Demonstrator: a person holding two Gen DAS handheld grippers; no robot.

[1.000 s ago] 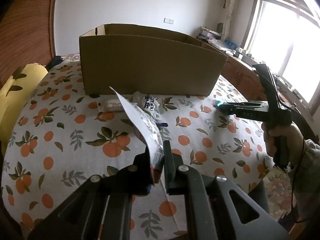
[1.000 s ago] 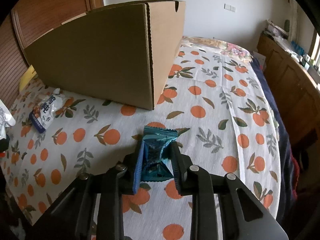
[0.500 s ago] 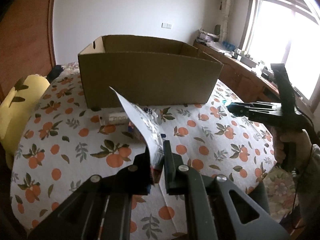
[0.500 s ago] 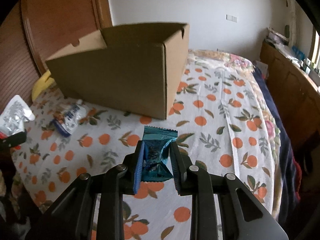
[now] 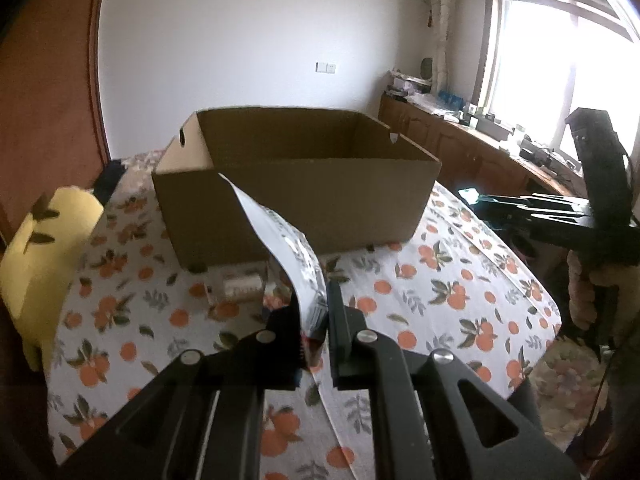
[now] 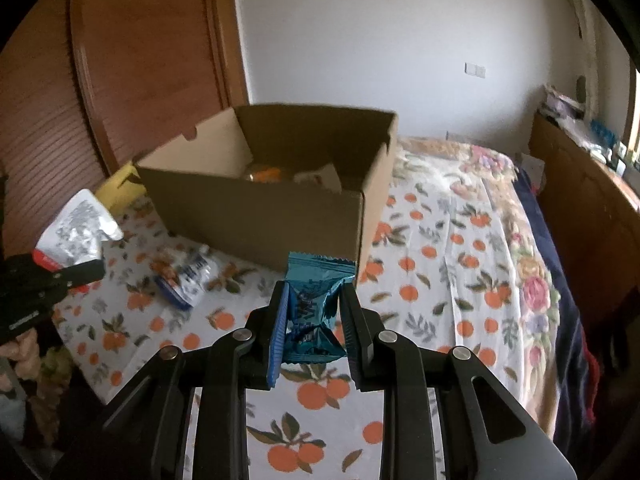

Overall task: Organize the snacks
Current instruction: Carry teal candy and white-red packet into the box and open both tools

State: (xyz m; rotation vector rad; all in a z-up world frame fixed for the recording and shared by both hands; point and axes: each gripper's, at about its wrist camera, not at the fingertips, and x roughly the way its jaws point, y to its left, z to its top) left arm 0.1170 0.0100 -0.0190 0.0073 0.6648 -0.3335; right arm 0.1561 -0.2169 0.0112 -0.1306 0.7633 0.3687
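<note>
The white bedspread printed with oranges and green leaves [image 6: 440, 240] covers the whole work surface, and the open brown cardboard box [image 6: 256, 216] standing on it serves as the reference for all positions. Inside the box, against its far wall, 2 items are partly visible: 1 orange object [image 6: 266, 175] and 1 pale packet [image 6: 320, 176]; neither can be identified further. A yellow cushion [image 5: 44, 248] lies on the left of the box as the left wrist view shows it. On the bedspread just in front of the box's near wall lies a white and blue snack pouch [image 6: 188, 276], untouched, and a small white roll-shaped packet [image 5: 240, 284] lies beside it, close to the same wall. The left gripper [image 5: 314, 320] is held above the bedspread in front of the box, its jaws clamped on the lower edge of a flat silver-white foil pouch [image 5: 288, 248] that stands upright out of it. The right gripper [image 6: 314, 320] is held off the box's near right corner, its jaws pinching a crumpled teal snack wrapper [image 6: 316, 304] between both fingers, clear of the bedspread.
</note>
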